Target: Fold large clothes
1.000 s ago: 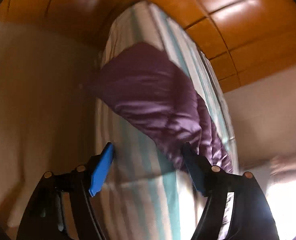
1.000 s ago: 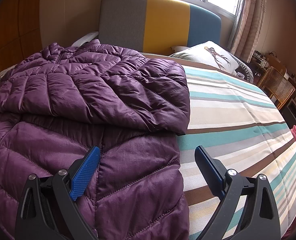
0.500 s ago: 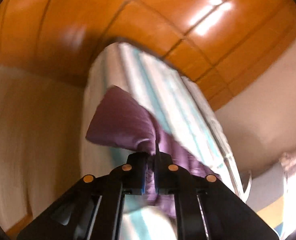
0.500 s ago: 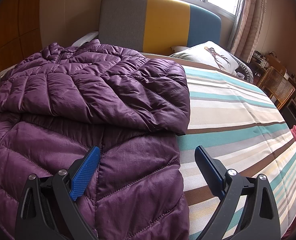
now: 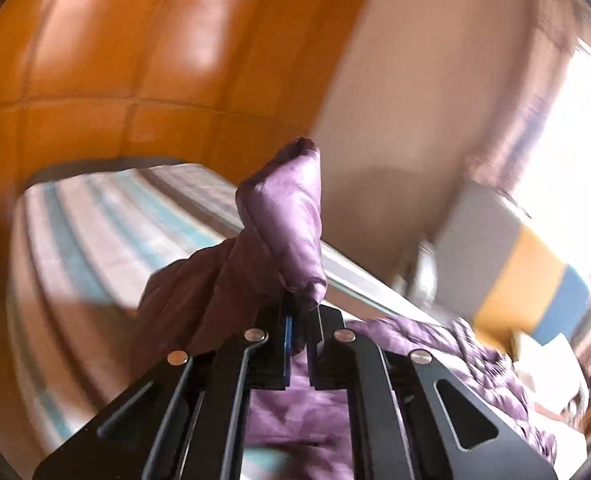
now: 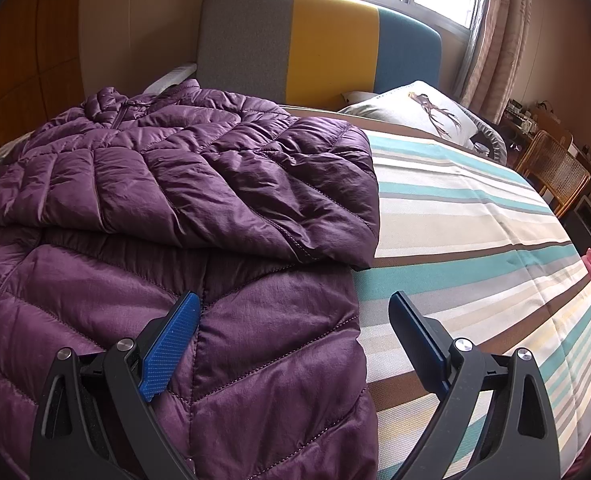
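The left gripper (image 5: 299,332) is clamped tight on a sleeve (image 5: 283,216) of the purple puffer jacket (image 6: 167,208), which lies on the striped bed cover (image 6: 467,216). A second ago its jaws stood wide around the sleeve; they closed on it, and now the sleeve is lifted up off the bed. This looks like the sleeve-folding step. Next, the sleeve should be carried over and laid flat on the jacket's body, then let go. On the right, the right gripper (image 6: 295,336) hangs over the jacket's lower edge with jaws wide apart, holding nothing, just as before.
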{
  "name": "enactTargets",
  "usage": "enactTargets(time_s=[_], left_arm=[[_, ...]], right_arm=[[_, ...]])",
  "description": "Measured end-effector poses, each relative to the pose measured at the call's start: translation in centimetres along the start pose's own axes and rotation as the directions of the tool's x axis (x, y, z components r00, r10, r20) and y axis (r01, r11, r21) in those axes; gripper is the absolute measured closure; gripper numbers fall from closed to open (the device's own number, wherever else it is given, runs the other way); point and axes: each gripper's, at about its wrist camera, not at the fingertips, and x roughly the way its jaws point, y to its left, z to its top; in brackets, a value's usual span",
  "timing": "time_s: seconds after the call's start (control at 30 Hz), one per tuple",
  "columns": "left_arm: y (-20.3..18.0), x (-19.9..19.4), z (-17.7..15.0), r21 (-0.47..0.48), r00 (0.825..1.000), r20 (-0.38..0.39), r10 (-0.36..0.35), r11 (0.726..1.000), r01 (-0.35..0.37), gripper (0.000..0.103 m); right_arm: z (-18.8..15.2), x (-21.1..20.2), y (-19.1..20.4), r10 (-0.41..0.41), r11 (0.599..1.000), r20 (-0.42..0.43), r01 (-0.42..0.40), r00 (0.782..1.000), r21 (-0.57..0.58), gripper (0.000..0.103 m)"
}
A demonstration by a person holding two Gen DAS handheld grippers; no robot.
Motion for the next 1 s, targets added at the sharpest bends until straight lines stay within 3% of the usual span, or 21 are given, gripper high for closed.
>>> enactTargets(time_s=[0.27, 0.47, 0.53, 0.7, 1.0], left_arm=[[-11.2, -1.7, -3.9, 0.238, 0.984, -0.066, -0.163, 0.955, 0.174, 0.099], [-17.3, -2.6, -7.6, 0.360, 0.957, -0.167, -0.238, 0.889, 0.284, 0.099], [-19.2, -3.0, -9.4, 0.411, 0.940, -0.215, -0.264, 0.849, 0.332, 0.099], [-22.3, -3.9, -13.4, 0.505, 0.906, -0.314, -0.283, 0.758, 0.412, 0.099], [-24.4, -3.9, -17.1, 0.556, 0.858, -0.446, -0.256, 0.672, 0.490, 0.097]], right_arm=[[0.1, 0.0, -0.3, 0.008, 1.000, -0.003, -0.008, 1.000, 0.007, 0.009], [0.0, 0.1, -0.5, 0.006, 1.000, -0.003, -0.006, 1.000, 0.012, 0.009], [0.0, 0.2, -0.6, 0.011, 1.000, -0.006, -0.011, 1.000, 0.015, 0.009], [0.1, 0.4, -0.8, 0.019, 1.000, -0.011, -0.019, 1.000, 0.024, 0.009], [0.3, 0.8, -0.8, 0.024, 0.999, -0.014, -0.023, 1.000, 0.034, 0.009]])
